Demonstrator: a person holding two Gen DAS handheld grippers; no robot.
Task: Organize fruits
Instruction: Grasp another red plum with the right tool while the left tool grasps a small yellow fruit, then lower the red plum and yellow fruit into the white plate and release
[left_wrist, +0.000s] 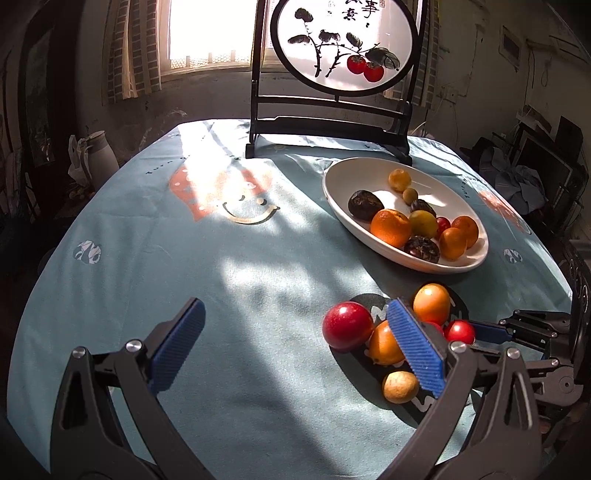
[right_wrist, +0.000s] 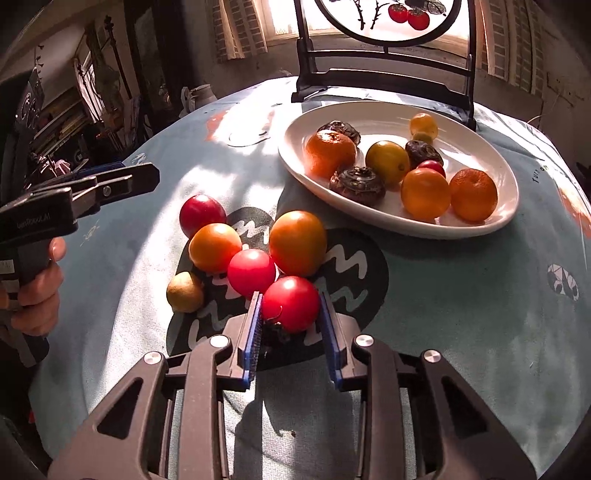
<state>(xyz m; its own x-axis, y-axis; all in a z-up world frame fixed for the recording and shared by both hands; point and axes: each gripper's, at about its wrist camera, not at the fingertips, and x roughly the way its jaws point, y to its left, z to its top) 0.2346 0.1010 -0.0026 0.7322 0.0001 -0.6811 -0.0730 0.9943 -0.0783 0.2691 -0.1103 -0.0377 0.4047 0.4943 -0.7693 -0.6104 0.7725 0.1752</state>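
We hold the right gripper (right_wrist: 290, 308) tilted downward, its blue pads (right_wrist: 252, 334) pressed on either side of a red tomato (right_wrist: 290, 303). Our left gripper (left_wrist: 295, 347) is angled down too, jaws spread wide with nothing between them. In the right wrist view, our left hand (right_wrist: 38, 291) grips its handle at nine o'clock.

We note a bright window (left_wrist: 207, 33) at the top centre of the left wrist view, overexposed, with checked curtains (left_wrist: 127, 48) hanging on either side. Sunlight falls in patches across a light blue printed tablecloth (left_wrist: 240, 258). A dark-framed round painted screen (left_wrist: 343, 44) stands at the table's far edge. We record a white jug (left_wrist: 101, 151) at middle left, dim stained walls (left_wrist: 480, 55) at upper right, and dark clutter with crumpled cloth (left_wrist: 517, 177) at right.
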